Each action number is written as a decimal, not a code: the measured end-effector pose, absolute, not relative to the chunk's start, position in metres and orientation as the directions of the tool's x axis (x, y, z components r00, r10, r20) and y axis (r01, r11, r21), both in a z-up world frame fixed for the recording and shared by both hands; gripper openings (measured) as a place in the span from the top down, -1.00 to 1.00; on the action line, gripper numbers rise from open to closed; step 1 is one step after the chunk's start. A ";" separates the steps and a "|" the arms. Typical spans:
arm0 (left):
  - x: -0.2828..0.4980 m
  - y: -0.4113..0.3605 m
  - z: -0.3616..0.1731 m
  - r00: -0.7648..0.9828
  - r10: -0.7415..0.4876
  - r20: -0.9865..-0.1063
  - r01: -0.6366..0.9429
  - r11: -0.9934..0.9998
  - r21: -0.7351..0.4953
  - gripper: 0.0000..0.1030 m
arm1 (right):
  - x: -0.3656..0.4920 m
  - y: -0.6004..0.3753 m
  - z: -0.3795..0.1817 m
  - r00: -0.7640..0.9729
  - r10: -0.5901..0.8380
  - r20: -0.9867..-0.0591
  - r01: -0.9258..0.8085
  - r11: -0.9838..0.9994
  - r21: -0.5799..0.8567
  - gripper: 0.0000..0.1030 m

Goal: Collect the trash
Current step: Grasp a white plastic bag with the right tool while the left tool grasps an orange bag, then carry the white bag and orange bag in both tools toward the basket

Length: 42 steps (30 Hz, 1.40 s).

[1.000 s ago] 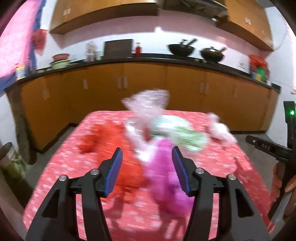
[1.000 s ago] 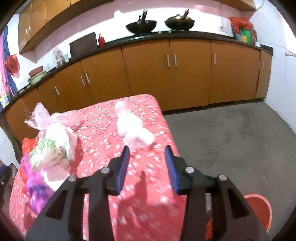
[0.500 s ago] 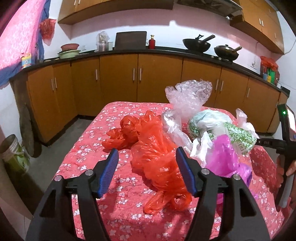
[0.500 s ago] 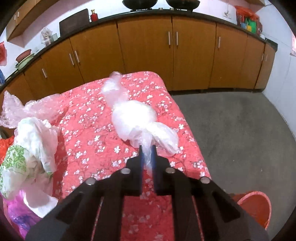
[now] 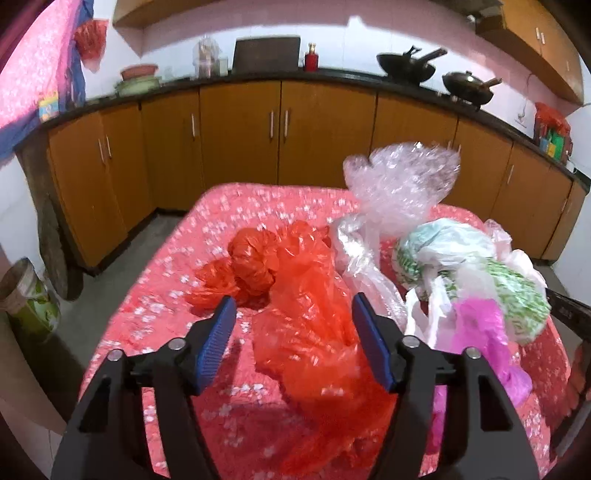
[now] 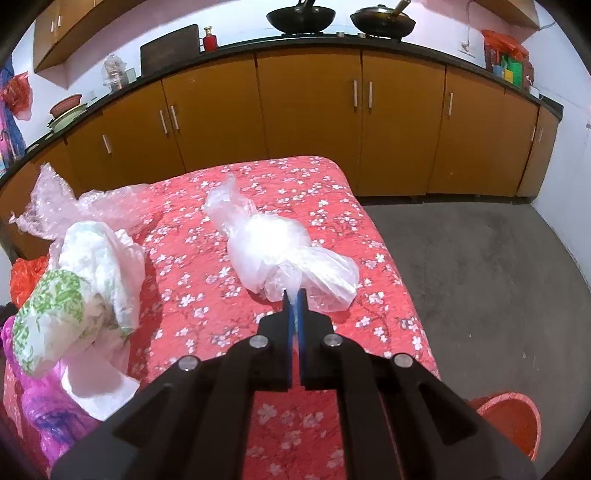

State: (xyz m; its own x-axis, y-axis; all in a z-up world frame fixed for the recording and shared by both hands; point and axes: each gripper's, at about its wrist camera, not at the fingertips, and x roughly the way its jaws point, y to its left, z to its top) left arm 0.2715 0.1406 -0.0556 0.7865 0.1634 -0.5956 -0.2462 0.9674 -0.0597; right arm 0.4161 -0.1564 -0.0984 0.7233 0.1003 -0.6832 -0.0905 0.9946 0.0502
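**Inspector:** Orange kitchen cabinets (image 6: 310, 122) run along the far wall under a dark counter, with two woks (image 6: 301, 16) on top. Your work surface is a table under a red flowered cloth (image 6: 207, 295). A red bucket (image 6: 511, 421) stands on the floor at the near right.

**Operator:** And my right claw?

**Inspector:** Your right gripper (image 6: 294, 299) is clamped tight on the near twisted end of the clear plastic bag (image 6: 273, 251). That bag lies on the cloth toward the right edge of the table, well apart from the other trash.

**Operator:** The left one?

**Inspector:** Your left gripper (image 5: 293, 321) is spread wide and holds nothing. Its blue pads (image 5: 218, 339) sit on either side of the large red bag (image 5: 314, 332); I cannot tell whether they touch it. A knotted red bundle (image 5: 253, 264) lies just beyond. To the right you have crumpled bubble wrap (image 5: 402, 181), a white bag with green print (image 5: 480, 269) and a pink bag (image 5: 484, 332), all bunched together. Motion blur softens the left view.
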 end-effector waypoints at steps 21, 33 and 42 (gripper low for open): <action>0.242 0.133 -0.022 0.845 0.151 -0.513 -0.220 0.973 -0.076 0.88 | 0.369 -0.152 -0.069 0.787 0.146 -0.600 -0.138 0.989 0.059 0.92; 0.225 0.092 0.015 0.890 0.092 -0.446 -0.135 0.989 -0.064 0.88 | 0.323 -0.178 -0.026 0.838 0.178 -0.516 -0.148 0.984 0.100 0.92; 0.220 0.025 0.029 0.908 -0.031 -0.419 0.011 0.999 -0.051 0.88 | 0.290 -0.232 -0.007 0.876 0.116 -0.468 -0.075 0.992 0.105 0.93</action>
State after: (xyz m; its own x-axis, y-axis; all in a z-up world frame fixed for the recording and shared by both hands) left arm 0.2202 0.0249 0.0294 0.9077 -0.0307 -0.4186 0.0105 0.9987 -0.0506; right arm 0.2900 -0.2317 -0.0073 0.8759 0.1163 -0.4684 -0.0754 0.9916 0.1051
